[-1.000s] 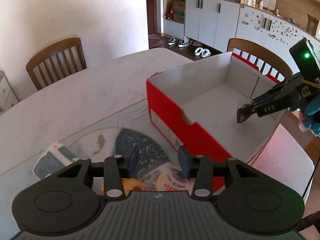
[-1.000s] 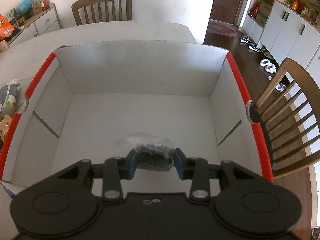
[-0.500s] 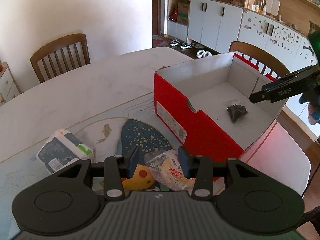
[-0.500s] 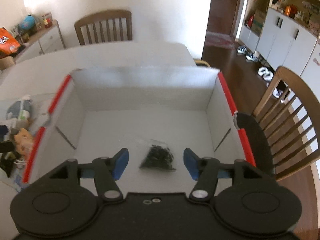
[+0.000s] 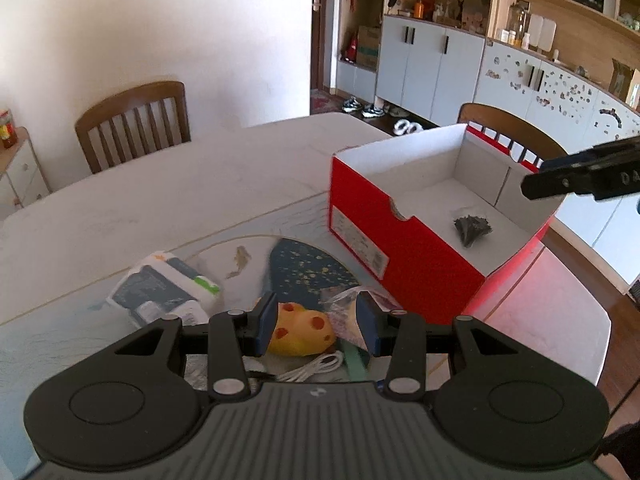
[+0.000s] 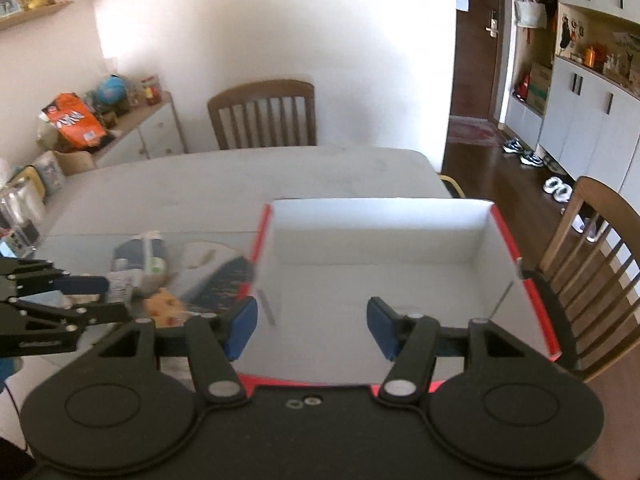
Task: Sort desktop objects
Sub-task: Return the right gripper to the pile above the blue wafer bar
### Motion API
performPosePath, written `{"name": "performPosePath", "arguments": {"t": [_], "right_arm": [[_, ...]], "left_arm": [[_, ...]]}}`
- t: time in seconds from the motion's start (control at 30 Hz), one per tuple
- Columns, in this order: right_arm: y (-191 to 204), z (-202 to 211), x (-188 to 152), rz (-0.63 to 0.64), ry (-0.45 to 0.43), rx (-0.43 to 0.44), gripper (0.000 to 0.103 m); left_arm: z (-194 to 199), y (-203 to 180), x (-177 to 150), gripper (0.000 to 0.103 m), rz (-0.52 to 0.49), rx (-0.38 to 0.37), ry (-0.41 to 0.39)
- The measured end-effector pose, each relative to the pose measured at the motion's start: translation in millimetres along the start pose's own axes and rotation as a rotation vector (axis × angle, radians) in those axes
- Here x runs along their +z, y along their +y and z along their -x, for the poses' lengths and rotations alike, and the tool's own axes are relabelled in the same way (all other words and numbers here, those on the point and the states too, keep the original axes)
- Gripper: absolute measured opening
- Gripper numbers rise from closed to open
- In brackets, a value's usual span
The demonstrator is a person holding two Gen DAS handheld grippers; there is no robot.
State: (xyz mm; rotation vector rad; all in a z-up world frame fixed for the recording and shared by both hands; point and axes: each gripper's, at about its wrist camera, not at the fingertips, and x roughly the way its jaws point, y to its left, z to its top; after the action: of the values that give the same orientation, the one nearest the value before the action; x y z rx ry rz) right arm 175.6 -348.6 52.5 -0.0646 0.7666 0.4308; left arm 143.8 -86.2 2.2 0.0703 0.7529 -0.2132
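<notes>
Holding both tongs over the table (image 5: 168, 184), we keep the right gripper (image 6: 312, 326) wide and empty above the red box (image 5: 404, 240). Our left gripper (image 5: 316, 322), partly open, grips nothing above the cheese toy (image 5: 302, 332) left of the box. A dark packet (image 5: 472, 226) lies inside the box.

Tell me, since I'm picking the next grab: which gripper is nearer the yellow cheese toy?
Left. The left gripper hangs right over the cheese toy; the right gripper is above the red box.
</notes>
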Motion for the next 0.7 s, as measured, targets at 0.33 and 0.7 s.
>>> {"name": "performPosePath", "arguments": {"t": [0.33, 0.7], "right_arm": [[57.1, 9.8, -13.9, 0.014, -0.025, 0.025, 0.061], [99.1, -10.3, -38.3, -0.005, 0.015, 0.008, 0.064]], "left_arm": [[25.9, 32.4, -17.4, 0.043, -0.006, -0.001, -0.024], [36.4, 72.5, -42.3, 0.081, 0.008, 0.008, -0.022]]}}
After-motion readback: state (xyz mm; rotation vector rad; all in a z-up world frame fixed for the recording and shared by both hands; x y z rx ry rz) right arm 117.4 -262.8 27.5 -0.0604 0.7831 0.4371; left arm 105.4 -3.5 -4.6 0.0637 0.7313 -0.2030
